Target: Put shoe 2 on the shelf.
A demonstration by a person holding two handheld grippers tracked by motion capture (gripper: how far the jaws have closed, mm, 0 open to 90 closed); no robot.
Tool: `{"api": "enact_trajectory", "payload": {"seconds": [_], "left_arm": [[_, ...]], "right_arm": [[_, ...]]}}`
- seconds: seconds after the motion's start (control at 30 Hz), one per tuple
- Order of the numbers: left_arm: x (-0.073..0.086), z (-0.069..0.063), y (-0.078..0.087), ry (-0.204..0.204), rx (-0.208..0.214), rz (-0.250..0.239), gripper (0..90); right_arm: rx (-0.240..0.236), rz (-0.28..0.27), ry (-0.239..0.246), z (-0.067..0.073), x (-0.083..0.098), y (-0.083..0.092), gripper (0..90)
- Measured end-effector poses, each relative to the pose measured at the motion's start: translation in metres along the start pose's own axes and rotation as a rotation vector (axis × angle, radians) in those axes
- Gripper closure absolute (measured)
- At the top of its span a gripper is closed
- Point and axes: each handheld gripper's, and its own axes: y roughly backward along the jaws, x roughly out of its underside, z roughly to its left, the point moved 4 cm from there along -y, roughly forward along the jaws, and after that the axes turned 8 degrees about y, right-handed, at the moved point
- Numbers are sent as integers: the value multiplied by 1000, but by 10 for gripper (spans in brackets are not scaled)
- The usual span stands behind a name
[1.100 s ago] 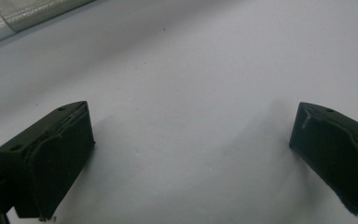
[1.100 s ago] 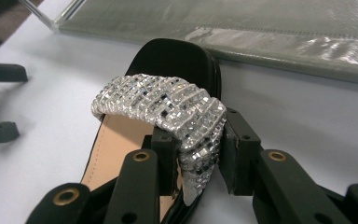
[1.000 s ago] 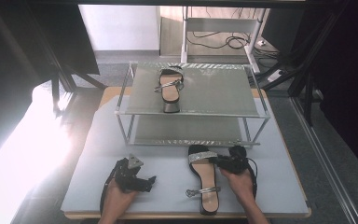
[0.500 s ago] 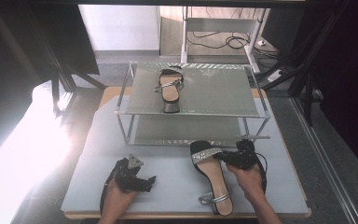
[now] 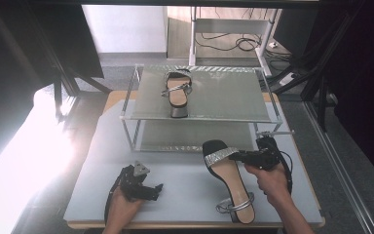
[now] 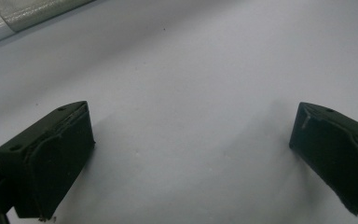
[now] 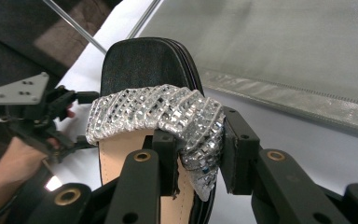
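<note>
A black sandal [image 5: 229, 181] with a tan insole and a glittering silver toe strap [image 7: 158, 112] lies on the grey table [image 5: 185, 195] in front of the rack. My right gripper [image 5: 237, 156] is shut on that strap at its right end; in the right gripper view the jaws pinch the strap's edge [image 7: 200, 158]. A matching sandal [image 5: 176, 92] rests on the top shelf [image 5: 219, 95] of the wire rack. My left gripper [image 5: 157, 191] sits low over the table at the front left, jaws wide apart with nothing between them [image 6: 191, 154].
The two-tier metal rack [image 5: 129, 131] stands across the back of the table, its lower shelf [image 5: 195, 136] bare. Cables [image 5: 233, 44] and a stand lie on the floor behind. Bright glare falls on the floor at the left.
My right gripper has dragged the sandal's toe end to the right and slightly back, so the shoe now lies angled with its heel toward the front edge. The left gripper has stayed put.
</note>
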Motion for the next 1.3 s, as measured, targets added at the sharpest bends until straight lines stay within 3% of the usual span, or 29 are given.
{"api": "enact_trajectory", "payload": {"seconds": [0.53,0.87,1.0,1.3], "left_arm": [[0,0,0,-1,1,4,0],[0,0,0,0,1,1,0],[0,0,0,-1,1,1,0],[0,0,0,1,2,1,0]], "right_arm": [[-10,-10,-19,17,-49,40,706],[17,-51,-39,17,-90,45,706],[12,-75,-61,17,-108,45,706],[49,-94,-104,11,-143,39,706]]}}
